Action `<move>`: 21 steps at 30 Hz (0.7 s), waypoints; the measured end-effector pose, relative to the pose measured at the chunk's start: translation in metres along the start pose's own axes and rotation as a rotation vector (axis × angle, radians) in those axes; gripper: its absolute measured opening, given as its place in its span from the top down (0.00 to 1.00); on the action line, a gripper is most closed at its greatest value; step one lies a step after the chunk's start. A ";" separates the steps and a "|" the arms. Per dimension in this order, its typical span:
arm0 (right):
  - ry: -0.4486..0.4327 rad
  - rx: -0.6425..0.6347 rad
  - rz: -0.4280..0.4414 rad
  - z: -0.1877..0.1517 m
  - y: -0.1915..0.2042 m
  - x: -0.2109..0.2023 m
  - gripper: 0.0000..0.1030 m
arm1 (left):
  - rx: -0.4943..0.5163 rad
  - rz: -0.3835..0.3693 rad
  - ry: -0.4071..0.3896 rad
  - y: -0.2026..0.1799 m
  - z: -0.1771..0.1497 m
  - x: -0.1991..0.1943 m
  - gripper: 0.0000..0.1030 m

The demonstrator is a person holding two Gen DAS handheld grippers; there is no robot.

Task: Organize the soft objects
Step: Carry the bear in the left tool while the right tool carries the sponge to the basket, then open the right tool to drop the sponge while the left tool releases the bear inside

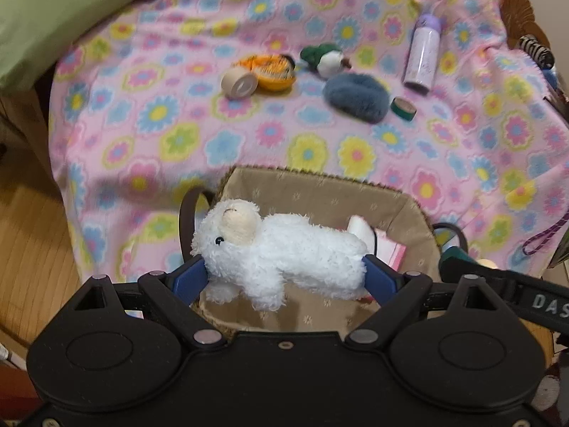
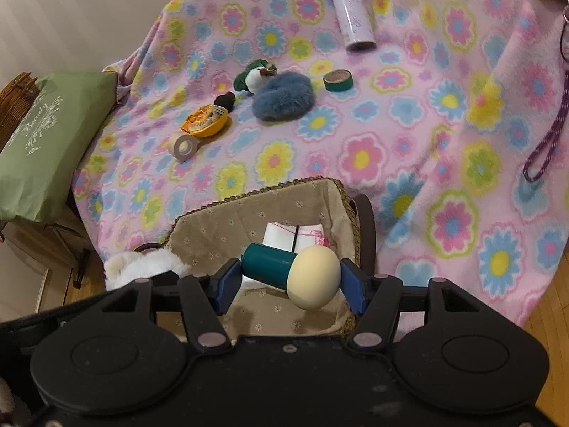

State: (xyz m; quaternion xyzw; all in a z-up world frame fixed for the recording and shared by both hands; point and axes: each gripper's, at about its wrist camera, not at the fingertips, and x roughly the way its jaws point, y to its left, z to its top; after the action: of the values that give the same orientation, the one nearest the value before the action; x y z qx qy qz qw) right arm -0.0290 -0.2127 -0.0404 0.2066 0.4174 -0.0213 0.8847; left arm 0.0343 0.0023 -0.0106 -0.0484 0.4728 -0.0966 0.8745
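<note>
My left gripper [image 1: 283, 274] is shut on a white plush lamb [image 1: 281, 252], held lengthwise above a beige fabric-lined basket [image 1: 320, 192]. My right gripper [image 2: 288, 281] is shut on a teal-and-cream mushroom-shaped toy [image 2: 291, 270] above the same basket [image 2: 220, 227]; the lamb's head [image 2: 142, 263] shows at its left. A folded white and pink cloth [image 2: 295, 236] lies in the basket. On the flowered blanket [image 1: 177, 124] lie a blue fluffy piece [image 1: 355, 96] and a small green-white plush [image 1: 323, 58].
Also on the blanket: a beige tape roll [image 1: 239, 83], an orange brush [image 1: 274, 71], a green tape roll [image 1: 403, 108] and a lilac bottle [image 1: 423, 53]. A green pillow [image 1: 53, 14] lies at the left, a purple lanyard [image 2: 547, 128] at the right. Wood floor [image 1: 32, 242] lies below.
</note>
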 end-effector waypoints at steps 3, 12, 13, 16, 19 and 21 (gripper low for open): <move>0.007 0.006 -0.001 0.000 -0.001 0.001 0.42 | -0.004 -0.004 0.025 0.002 -0.002 0.006 0.15; 0.035 -0.009 -0.008 0.001 0.004 0.006 0.41 | 0.022 0.030 0.038 -0.001 -0.005 0.010 0.15; 0.036 -0.011 -0.011 0.001 0.004 0.006 0.41 | 0.026 0.032 0.041 -0.001 -0.006 0.011 0.15; 0.038 -0.028 -0.013 0.001 0.007 0.006 0.41 | 0.040 0.037 0.050 -0.003 -0.007 0.012 0.15; 0.040 -0.040 -0.013 0.001 0.009 0.007 0.41 | 0.053 0.040 0.053 -0.004 -0.008 0.013 0.14; 0.039 -0.042 -0.015 0.001 0.008 0.007 0.40 | 0.061 0.049 0.055 -0.005 -0.009 0.014 0.11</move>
State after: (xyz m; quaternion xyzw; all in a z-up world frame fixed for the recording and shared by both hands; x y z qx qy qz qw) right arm -0.0219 -0.2046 -0.0417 0.1851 0.4362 -0.0151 0.8805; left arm 0.0335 -0.0052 -0.0259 -0.0076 0.4944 -0.0910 0.8644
